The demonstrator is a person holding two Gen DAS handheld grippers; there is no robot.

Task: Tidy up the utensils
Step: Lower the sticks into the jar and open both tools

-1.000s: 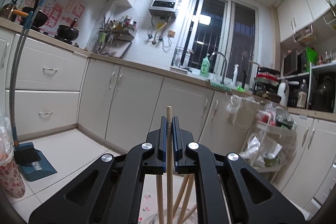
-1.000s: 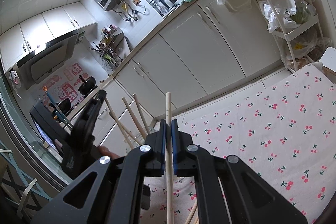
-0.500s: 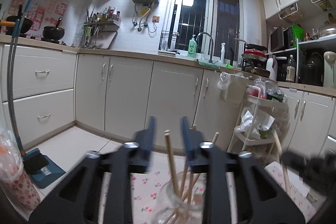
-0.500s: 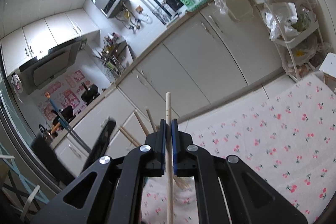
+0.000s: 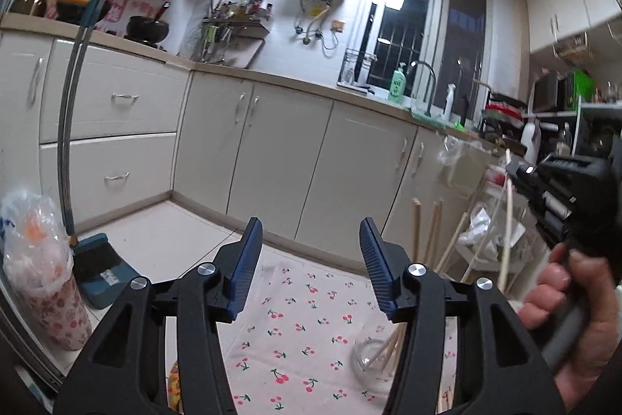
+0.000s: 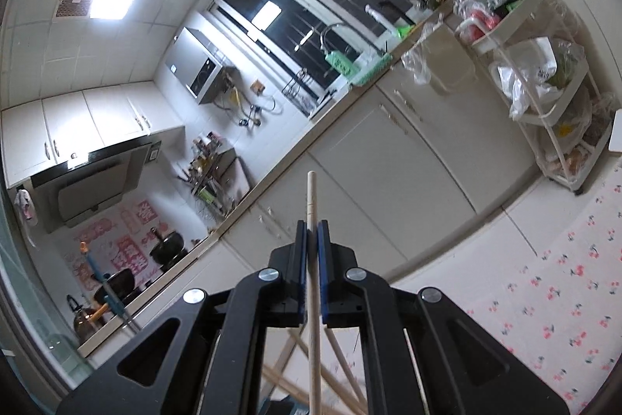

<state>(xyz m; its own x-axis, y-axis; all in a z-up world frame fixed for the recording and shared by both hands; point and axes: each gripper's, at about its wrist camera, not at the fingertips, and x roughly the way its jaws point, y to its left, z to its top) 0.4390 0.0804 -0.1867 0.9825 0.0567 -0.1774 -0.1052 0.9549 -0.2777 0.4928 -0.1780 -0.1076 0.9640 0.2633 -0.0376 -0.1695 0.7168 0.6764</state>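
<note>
Left tongs (image 5: 309, 261) have just been opening, nothing between them; right tongs (image 6: 311, 251) clenched on a wooden chopstick (image 6: 313, 298).

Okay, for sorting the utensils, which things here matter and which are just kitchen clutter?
Part of the job:
- chopstick clamped in the right gripper
- glass jar holding more chopsticks
- left gripper, jaws just opened, nothing between them

Just lying about:
- dustpan and brush
- green soap bottle
- kettle
- storage trolley
</note>
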